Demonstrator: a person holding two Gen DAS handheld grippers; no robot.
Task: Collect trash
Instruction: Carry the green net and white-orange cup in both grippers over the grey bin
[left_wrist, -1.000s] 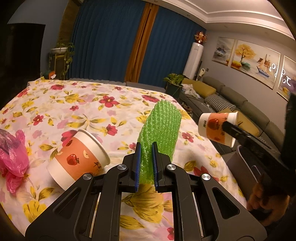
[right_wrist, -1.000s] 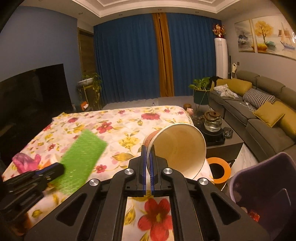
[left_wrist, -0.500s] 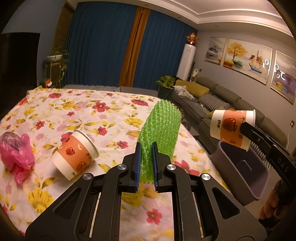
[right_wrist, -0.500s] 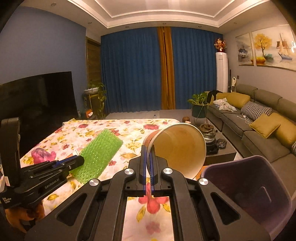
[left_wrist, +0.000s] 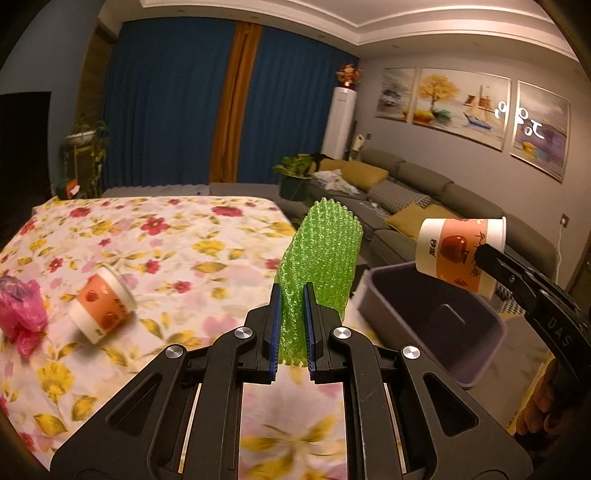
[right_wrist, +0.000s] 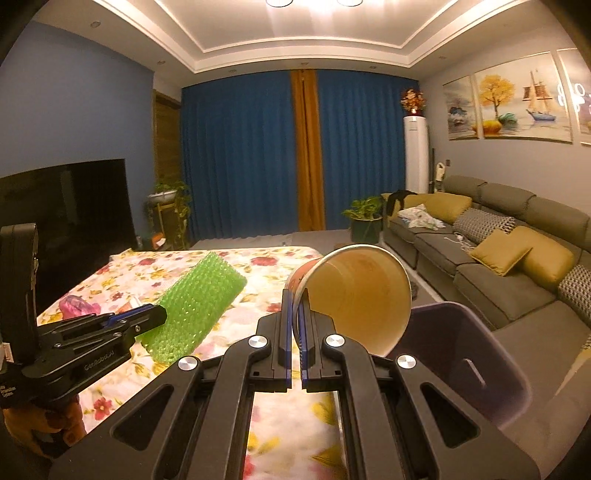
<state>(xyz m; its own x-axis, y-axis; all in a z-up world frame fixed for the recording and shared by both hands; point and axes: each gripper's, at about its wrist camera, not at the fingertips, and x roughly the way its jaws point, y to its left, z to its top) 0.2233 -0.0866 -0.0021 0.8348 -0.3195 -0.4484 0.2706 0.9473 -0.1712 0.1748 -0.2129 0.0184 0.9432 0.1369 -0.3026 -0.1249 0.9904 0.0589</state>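
In the left wrist view, the left gripper (left_wrist: 291, 325) is seen clamped on the lower end of a green foam net (left_wrist: 320, 266), which stands upright between the blue pads over the edge of the floral cloth (left_wrist: 177, 236). On the cloth to the left, a second cup (left_wrist: 101, 304) is lying on its side, and a pink bag (left_wrist: 22, 314) is crumpled just beyond it at the edge of the view. To the right, a purple bin (left_wrist: 436, 325) is set beside the table, below cloth level. Above its far rim a cup (left_wrist: 460, 253) is held tilted by the right gripper (left_wrist: 480, 258), pinched at its rim. A sofa (left_wrist: 443, 199) is seen behind.

In the right wrist view, the right gripper (right_wrist: 295, 317) is closed on the rim of the cup (right_wrist: 358, 295), whose open mouth is turned toward the camera. The cup is held above the near left edge of the bin (right_wrist: 461, 354), which is seen to the lower right. On the left, the net (right_wrist: 195, 306) is gripped by the left gripper (right_wrist: 147, 314) above the cloth (right_wrist: 258, 266). The bag (right_wrist: 75, 306) is partly hidden behind that gripper.
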